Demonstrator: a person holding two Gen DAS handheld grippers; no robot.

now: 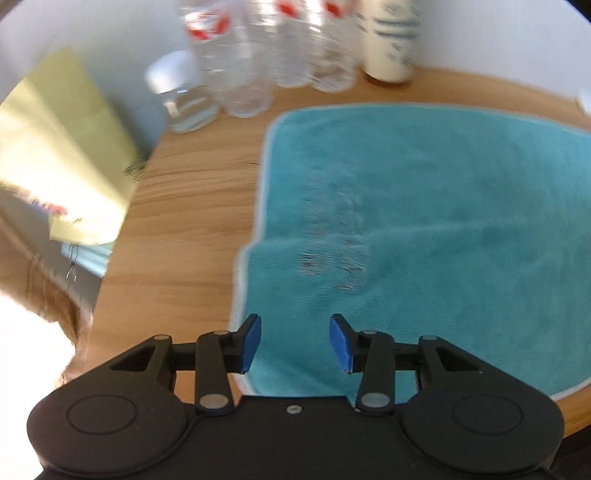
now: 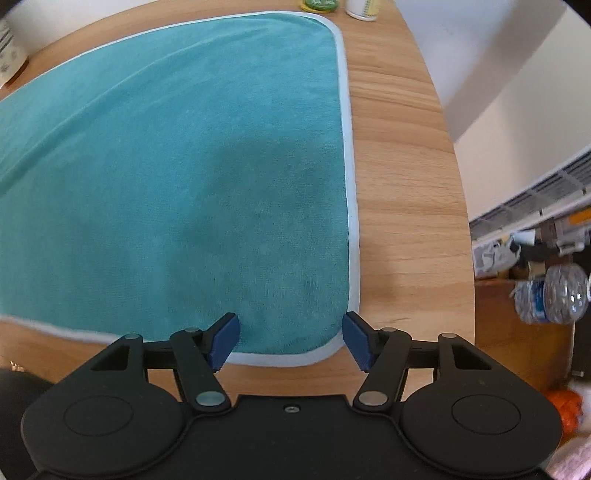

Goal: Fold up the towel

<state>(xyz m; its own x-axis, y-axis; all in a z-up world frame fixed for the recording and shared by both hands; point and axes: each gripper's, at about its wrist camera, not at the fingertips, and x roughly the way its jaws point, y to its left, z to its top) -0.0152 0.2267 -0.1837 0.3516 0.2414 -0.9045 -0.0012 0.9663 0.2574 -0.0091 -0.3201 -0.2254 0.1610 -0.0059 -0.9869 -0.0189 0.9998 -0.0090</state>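
A teal towel (image 1: 424,206) with a pale border lies spread on a round wooden table (image 1: 184,206); a low ridge runs across its middle. My left gripper (image 1: 295,341) hovers open over the towel's near left part, blue pads apart, nothing between them. In the right wrist view the same towel (image 2: 184,166) lies flat, its near right corner rounded. My right gripper (image 2: 290,339) stands open just above that corner, its fingers straddling the towel's near edge.
Several clear plastic bottles (image 1: 240,62), a glass jar (image 1: 181,96) and a white bottle (image 1: 388,40) stand at the table's far edge. A yellow-green bag (image 1: 70,147) sits left. A cup (image 2: 364,9) and green lid (image 2: 319,4) lie beyond the towel. The table edge (image 2: 458,221) drops right.
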